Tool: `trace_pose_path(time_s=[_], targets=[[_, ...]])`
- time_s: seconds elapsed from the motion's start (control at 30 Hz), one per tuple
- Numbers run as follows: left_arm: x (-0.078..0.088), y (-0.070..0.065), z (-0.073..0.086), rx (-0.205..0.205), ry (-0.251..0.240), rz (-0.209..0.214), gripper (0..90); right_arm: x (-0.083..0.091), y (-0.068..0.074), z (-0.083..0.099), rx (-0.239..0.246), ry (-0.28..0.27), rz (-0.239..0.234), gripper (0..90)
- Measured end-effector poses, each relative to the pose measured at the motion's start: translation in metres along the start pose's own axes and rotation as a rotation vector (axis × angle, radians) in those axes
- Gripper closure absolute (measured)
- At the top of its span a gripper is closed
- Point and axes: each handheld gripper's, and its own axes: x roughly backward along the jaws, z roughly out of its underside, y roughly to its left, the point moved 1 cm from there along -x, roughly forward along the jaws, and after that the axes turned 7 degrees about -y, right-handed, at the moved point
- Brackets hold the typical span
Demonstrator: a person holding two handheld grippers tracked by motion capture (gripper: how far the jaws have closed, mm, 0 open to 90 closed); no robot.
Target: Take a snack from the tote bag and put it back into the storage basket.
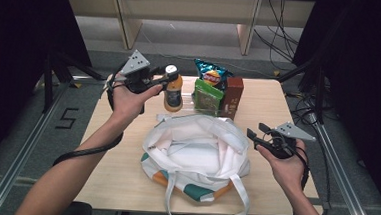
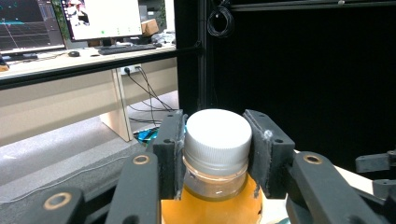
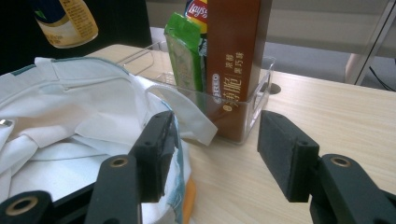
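One orange drink bottle hangs above the tabletop, behind the white tote bag; the left claw is clamped on its neck, just under the white cap. The right claw hovers with its jaws apart and nothing between them, beside the bag's right edge. One clear bin holds three snacks: one brown box, one green packet and one chip bag.

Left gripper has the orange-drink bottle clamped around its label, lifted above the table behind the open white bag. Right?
Not quite: the left gripper clamps the bottle at its white cap, not the label, as the left gripper view shows. The rest holds.
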Motion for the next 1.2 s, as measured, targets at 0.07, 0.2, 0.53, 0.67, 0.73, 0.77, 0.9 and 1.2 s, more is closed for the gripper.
trace_pose_path(time_s=[0.07, 0.2, 0.53, 0.67, 0.73, 0.77, 0.9, 1.2], targets=[[-0.001, 0.001, 0.0, 0.0, 0.0, -0.002, 58.7, 0.0, 0.0, 0.0, -0.006, -0.004, -0.003, 46.4], [-0.003, 0.003, 0.0, -0.006, -0.001, -0.002, 58.6, 0.001, 0.001, 0.0, -0.01, 0.008, 0.001, 46.3], [-0.011, 0.005, -0.001, -0.017, -0.005, 0.001, 58.6, 0.0, 0.001, 0.0, -0.009, 0.001, 0.005, 46.3], [-0.014, 0.005, 0.0, -0.013, -0.003, -0.001, 58.6, -0.001, 0.0, 0.0, -0.011, -0.015, 0.001, 46.2], [-0.015, 0.005, 0.0, -0.019, 0.002, 0.0, 58.6, 0.0, 0.0, 0.0, -0.019, -0.004, -0.004, 46.2], [-0.016, 0.006, 0.0, -0.016, -0.001, -0.001, 58.6, 0.0, 0.0, 0.0, -0.019, -0.004, -0.002, 46.2], [-0.019, 0.007, 0.0, -0.017, 0.002, -0.007, 58.6, 0.0, 0.0, 0.0, -0.005, -0.009, -0.005, 46.2], [-0.025, 0.011, 0.001, -0.013, 0.009, -0.019, 58.6, 0.0, -0.001, -0.001, 0.002, -0.013, -0.001, 46.2]])
